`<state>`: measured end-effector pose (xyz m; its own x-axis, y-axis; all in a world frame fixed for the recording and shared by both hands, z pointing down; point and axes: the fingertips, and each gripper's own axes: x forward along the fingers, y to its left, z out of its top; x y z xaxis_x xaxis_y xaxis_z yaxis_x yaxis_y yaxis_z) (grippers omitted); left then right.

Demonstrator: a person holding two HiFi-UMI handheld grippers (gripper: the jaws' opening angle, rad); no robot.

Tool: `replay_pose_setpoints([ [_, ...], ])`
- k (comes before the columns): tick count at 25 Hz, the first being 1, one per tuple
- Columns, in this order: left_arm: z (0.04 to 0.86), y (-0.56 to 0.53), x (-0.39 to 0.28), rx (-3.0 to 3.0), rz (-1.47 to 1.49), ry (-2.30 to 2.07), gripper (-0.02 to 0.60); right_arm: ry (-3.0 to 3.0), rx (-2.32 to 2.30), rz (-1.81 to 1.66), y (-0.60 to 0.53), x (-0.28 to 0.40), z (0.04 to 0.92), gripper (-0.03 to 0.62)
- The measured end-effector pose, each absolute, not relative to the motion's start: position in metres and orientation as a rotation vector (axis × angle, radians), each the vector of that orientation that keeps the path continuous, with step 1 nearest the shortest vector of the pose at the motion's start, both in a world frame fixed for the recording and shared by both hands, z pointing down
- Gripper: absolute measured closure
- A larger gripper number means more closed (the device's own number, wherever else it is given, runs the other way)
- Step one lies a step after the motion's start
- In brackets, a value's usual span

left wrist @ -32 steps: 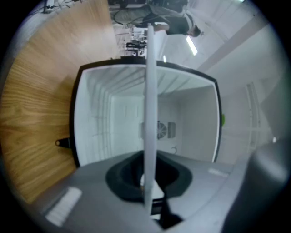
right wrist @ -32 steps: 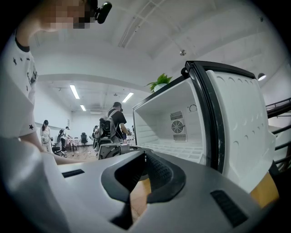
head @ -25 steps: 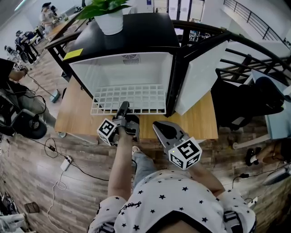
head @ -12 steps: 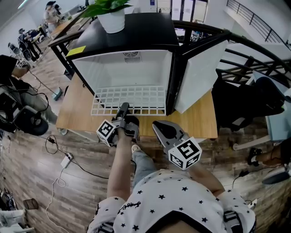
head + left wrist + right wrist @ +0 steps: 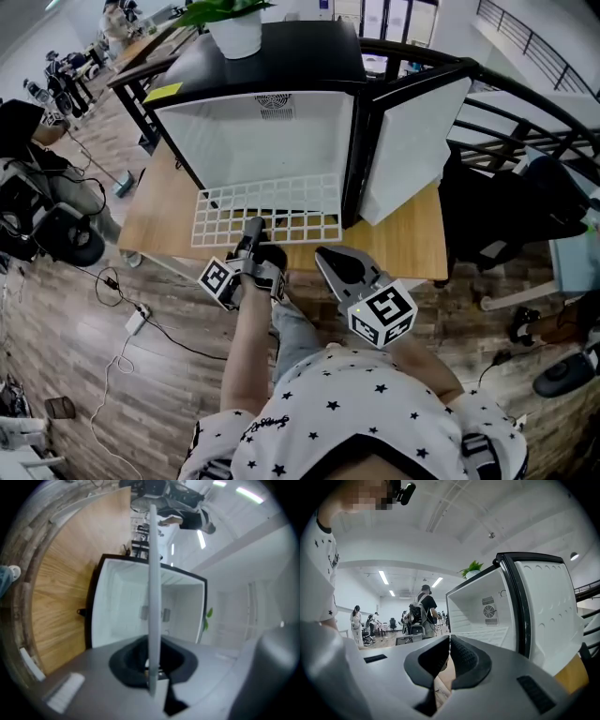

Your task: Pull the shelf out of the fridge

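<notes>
A small black fridge [image 5: 253,131] stands open on a wooden table [image 5: 403,246]. Its white wire shelf [image 5: 281,208] sticks out of the cabinet over the tabletop. My left gripper [image 5: 253,226] is shut on the shelf's front edge. In the left gripper view the shelf [image 5: 153,573] runs edge-on as a white bar out of the pads of my left gripper [image 5: 152,667], with the fridge [image 5: 122,606] behind. My right gripper [image 5: 324,255] hovers at the table's front, right of the shelf, shut on nothing. The right gripper view has my right gripper [image 5: 449,656] facing the fridge interior [image 5: 478,611].
The fridge door [image 5: 410,141] hangs open to the right, also seen as the door [image 5: 548,606] in the right gripper view. A potted plant [image 5: 234,33] stands on the fridge top. Cables and chairs lie on the floor at the left; people stand in the background.
The shelf has slid further out of the fridge toward me, pulled by my left gripper. My right gripper has drifted slightly along with it.
</notes>
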<state>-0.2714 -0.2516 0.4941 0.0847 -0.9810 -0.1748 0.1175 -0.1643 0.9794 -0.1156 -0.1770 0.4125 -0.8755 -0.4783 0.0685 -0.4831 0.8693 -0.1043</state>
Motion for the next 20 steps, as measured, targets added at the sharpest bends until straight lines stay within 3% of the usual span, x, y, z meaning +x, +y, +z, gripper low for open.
replay_pose_setpoints([
  [20,0.491,-0.19,-0.255,1.296,-1.338,-1.072,0.549,-3.036,0.753,0.213,-0.157,-0.097,0.412,0.571],
])
